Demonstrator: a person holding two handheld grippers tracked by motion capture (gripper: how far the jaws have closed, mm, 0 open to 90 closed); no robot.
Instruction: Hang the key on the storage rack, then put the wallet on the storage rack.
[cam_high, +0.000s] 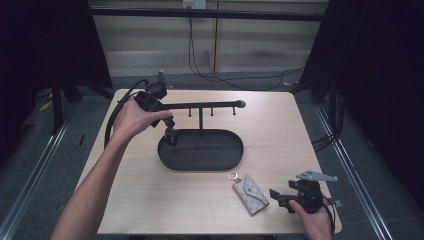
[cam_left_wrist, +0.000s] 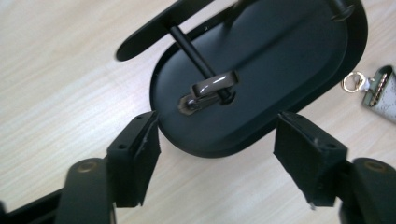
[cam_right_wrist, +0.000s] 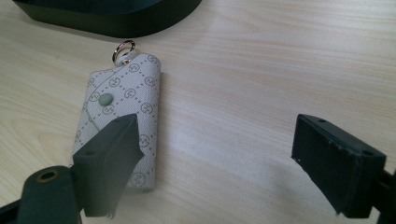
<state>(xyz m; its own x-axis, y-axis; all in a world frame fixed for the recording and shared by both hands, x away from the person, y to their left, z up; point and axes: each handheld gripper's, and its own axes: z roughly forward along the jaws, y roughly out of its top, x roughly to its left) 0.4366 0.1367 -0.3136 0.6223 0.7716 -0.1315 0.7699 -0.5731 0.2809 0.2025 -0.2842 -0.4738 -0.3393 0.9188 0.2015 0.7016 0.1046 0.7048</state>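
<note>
Nearest, the right gripper (cam_high: 280, 197) rests low on the surface (cam_high: 280, 135), fingers spread and empty, just beside a patterned key pouch (cam_high: 251, 194). Farther off, the left gripper (cam_high: 169, 129) hovers over the black oval tray (cam_high: 220, 155), fingers released, above a small dark key fob (cam_left_wrist: 210, 91) hanging on the stand's (cam_high: 201, 117) hook.
</note>
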